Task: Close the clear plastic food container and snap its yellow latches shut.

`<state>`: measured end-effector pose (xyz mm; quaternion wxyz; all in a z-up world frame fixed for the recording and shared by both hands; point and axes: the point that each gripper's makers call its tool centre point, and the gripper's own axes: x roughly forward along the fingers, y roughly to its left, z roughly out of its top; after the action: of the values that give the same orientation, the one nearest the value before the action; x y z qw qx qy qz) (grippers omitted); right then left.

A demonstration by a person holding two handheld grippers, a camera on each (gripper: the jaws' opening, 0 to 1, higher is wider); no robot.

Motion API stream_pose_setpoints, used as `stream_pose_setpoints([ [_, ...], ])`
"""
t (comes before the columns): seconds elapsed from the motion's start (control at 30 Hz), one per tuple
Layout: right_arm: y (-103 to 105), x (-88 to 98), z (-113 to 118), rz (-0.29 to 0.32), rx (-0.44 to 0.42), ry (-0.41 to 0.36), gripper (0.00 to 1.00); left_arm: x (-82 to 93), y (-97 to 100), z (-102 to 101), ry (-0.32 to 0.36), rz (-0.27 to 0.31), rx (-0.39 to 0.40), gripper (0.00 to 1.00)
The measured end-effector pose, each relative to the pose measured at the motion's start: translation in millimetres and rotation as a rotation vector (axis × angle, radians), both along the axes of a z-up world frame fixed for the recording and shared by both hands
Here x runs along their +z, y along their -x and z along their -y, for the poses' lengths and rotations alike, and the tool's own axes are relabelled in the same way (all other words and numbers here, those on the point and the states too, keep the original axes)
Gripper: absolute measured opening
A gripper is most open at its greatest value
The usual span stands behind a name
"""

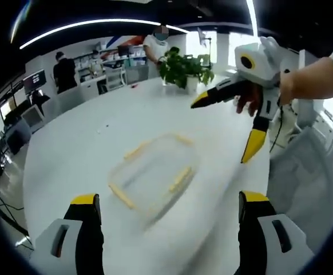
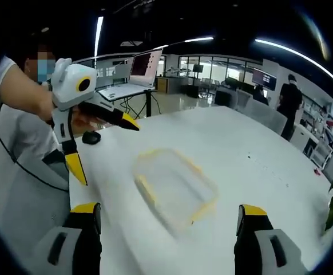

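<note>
The container [image 1: 155, 179] lies on the table [image 1: 69, 149], between the two grippers. In the left gripper view, the right gripper [image 1: 226, 123] hangs at two o'clock from it, and a plant [image 1: 185, 69] stands at twelve, near the table's far edge.

an open-plan office: a large white table [image 1: 86, 143] at centre, desks with monitors [image 1: 34, 81] at upper left, a laptop [image 2: 133, 77] on a stand at the top, ceiling light strips [image 1: 92, 26], people standing [image 2: 289, 100] at upper right.
</note>
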<state>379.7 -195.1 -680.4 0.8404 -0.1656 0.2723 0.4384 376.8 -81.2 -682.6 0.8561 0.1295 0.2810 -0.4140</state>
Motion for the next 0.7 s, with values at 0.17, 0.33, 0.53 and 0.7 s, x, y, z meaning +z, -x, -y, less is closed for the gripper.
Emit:
stream_pose_setpoints([
  [0.17,11,3.9,6,0.000,-0.012,-0.013,0.99,-0.7,10.9,-3,-0.005,-0.006,0.016,0.99],
  [0.33,22,7.4,11,-0.007,-0.040,-0.046,0.99,0.6,23.8,-4,-0.003,-0.010,0.035,0.99],
  [0.53,40,6.5,12,-0.014,-0.040,-0.058,0.99,3.2,38.0,-4,0.010,-0.013,0.050,0.99],
  [0.7,52,5.8,18,-0.022,-0.055,-0.066,0.96,5.1,49.1,-5,0.020,-0.020,0.067,0.99],
])
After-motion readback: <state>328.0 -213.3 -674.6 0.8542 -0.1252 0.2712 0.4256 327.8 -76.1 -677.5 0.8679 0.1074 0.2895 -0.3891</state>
